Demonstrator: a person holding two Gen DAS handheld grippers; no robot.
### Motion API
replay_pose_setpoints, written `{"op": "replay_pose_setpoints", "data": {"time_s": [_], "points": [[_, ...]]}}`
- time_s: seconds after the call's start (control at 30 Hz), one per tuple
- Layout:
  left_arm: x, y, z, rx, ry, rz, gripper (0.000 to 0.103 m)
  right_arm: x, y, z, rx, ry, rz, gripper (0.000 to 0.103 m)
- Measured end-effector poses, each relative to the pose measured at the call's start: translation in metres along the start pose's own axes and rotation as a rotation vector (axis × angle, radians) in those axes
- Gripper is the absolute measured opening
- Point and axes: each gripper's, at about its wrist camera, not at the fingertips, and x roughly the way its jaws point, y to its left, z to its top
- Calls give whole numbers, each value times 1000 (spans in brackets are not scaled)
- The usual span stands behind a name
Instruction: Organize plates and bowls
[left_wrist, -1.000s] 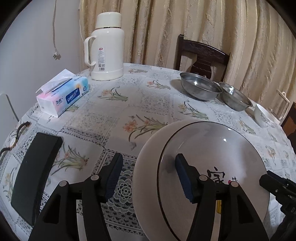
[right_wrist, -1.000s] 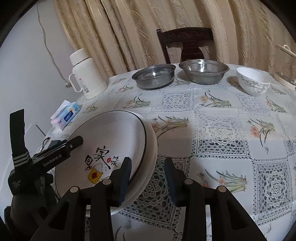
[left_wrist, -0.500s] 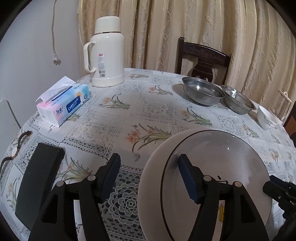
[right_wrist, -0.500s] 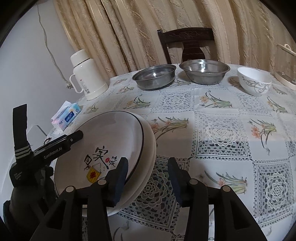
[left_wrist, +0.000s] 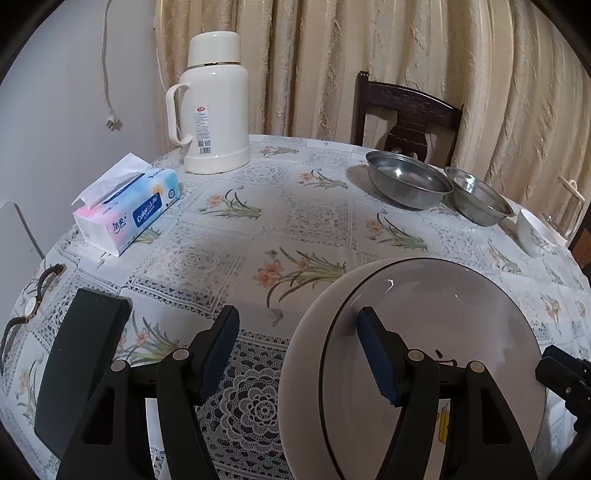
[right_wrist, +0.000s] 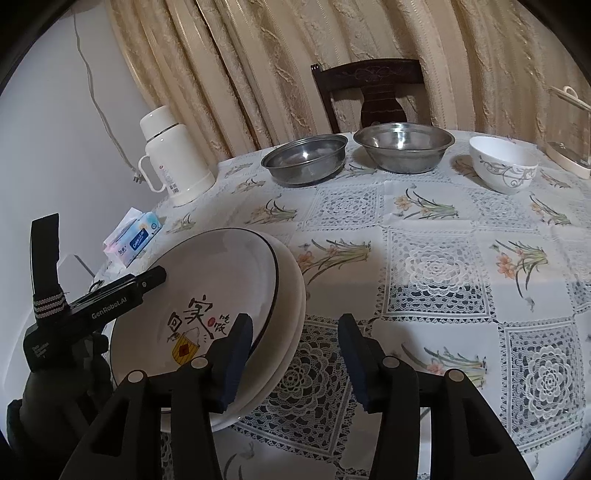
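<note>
- The left tongs (left_wrist: 295, 341) stand wide apart and hold nothing; one finger hangs over the rim of the stacked plates (left_wrist: 424, 332), the other over the bare tablecloth beside them.
- The right tongs (right_wrist: 295, 345) are also apart and empty, with the left finger over the near edge of the plates (right_wrist: 221, 280) and the right finger over the cloth.
- The plates sit in a stack on the worktop (right_wrist: 424, 258), between the two tongs; the top plate has a dark rim line and painted characters, and white plates show beneath it.
- Two steel bowls (right_wrist: 306, 157) (right_wrist: 402, 146) stand side by side at the far edge of the worktop, in front of a dark wooden chair (right_wrist: 373, 88).
- A white bowl (right_wrist: 504, 162) with a grey scroll pattern stands just to the right of the steel ones.
- A cream flask (left_wrist: 214, 107) stands at the far left, with a pack of tissues (left_wrist: 129, 210) near it.
- A flat black object (left_wrist: 81, 365) lies at the near left edge, a wristwatch (left_wrist: 31, 304) beside it.
- Beige curtains (left_wrist: 406, 55) hang behind.
</note>
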Motion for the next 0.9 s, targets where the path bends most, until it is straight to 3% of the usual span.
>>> {"op": "replay_pose_setpoints", "data": {"time_s": [0.37,0.9], "points": [[-4,2,1,-25,27,12,68,-1,-5,0,11,-8,4,57],[-20,-23,19,15,7,-37,68,-4,-23,6,58,-23,-7,60]]}}
